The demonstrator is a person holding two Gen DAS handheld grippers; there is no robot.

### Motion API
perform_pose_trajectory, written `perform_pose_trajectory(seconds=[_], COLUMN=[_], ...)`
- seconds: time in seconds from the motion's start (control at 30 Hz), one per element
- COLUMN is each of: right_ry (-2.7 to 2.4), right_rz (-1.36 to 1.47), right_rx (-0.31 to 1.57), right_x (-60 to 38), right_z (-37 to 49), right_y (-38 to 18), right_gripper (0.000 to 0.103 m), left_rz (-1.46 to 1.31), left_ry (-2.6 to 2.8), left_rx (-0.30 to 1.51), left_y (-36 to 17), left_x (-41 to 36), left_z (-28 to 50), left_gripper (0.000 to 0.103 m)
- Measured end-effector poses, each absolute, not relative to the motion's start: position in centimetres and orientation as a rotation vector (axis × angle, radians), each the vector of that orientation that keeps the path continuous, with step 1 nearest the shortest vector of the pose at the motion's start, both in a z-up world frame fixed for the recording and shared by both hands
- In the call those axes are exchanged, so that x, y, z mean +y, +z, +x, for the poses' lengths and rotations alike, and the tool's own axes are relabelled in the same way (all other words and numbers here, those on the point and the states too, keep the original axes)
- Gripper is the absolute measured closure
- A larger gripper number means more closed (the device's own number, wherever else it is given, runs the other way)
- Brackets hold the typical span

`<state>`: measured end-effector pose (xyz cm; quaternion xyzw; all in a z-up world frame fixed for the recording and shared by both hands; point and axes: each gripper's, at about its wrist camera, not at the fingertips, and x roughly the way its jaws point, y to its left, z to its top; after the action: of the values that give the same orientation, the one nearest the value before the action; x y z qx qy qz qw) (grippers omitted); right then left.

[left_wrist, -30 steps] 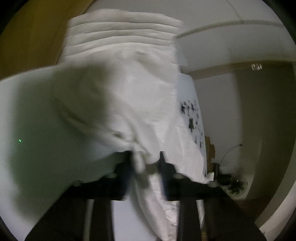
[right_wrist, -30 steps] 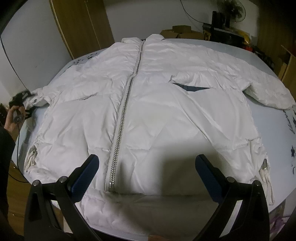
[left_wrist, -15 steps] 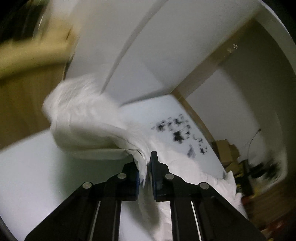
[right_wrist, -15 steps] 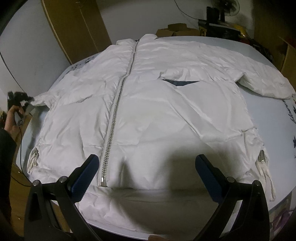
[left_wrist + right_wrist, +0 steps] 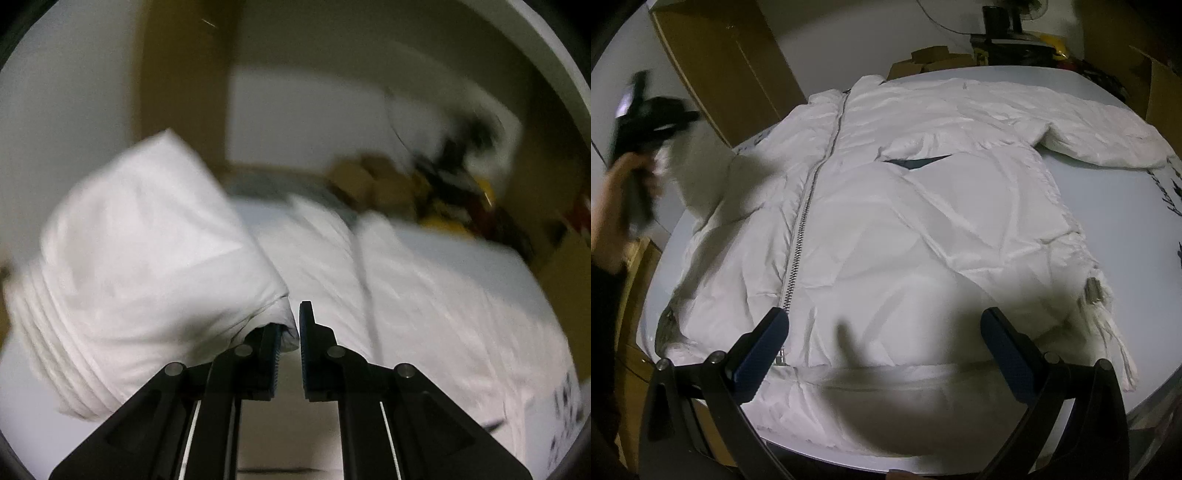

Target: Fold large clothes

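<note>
A white puffer jacket (image 5: 923, 229) lies front up on a round white table (image 5: 1167, 266), zipper (image 5: 805, 221) closed. My left gripper (image 5: 291, 325) is shut on the jacket's left sleeve (image 5: 140, 266) and holds it lifted above the jacket body (image 5: 424, 295); the view is blurred. In the right wrist view the left gripper (image 5: 646, 122) shows at the far left with the raised sleeve (image 5: 698, 173). My right gripper (image 5: 882, 343) is open and empty, above the jacket's hem at the near table edge. The right sleeve (image 5: 1100, 136) lies flat at the far right.
A wooden cabinet (image 5: 724, 55) stands behind the table at the left. Cardboard boxes (image 5: 931, 59) and a fan (image 5: 1001, 18) are behind the table. Black print marks the table's right side (image 5: 1174, 199). The person's left arm (image 5: 609, 236) is at the left edge.
My left gripper has lifted the left sleeve off the table and swung it in toward the jacket body. My right gripper has stayed open and drawn back a little toward the hem.
</note>
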<state>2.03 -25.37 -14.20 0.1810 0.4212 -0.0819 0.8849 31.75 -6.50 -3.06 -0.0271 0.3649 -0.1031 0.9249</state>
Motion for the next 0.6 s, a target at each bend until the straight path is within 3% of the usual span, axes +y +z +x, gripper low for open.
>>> perform_pose_trajectory(seconds=[0.17,0.27,0.5,0.6], right_ry=[-0.196,-0.217,-0.127,-0.058], right_rz=[0.389,0.411,0.573,0.691], right_rx=[0.847,0.839,0.83,0.786], right_x=[-26.9,-28.3,-31.1,-32.6], right_z=[0.8,0.5,0.4,0.4], right_y=[-13.6,-13.5,-14.2,-13.9], right_gripper=[0.0,0.0,0.0,0.0], left_rz=[0.096,0.213,0.239,0.169], left_ry=[-0.293,-0.278,-0.31,-0.344], left_rx=[0.882,0.872,0.873,0.876], left_y=[-10.5,-13.3,-14.0,-14.0], left_x=[-15.0,-16.6,-16.6,-15.2], left_z=[30.6,29.4,30.1,29.5], left_gripper=[0.096,0.095,0.091,0.084])
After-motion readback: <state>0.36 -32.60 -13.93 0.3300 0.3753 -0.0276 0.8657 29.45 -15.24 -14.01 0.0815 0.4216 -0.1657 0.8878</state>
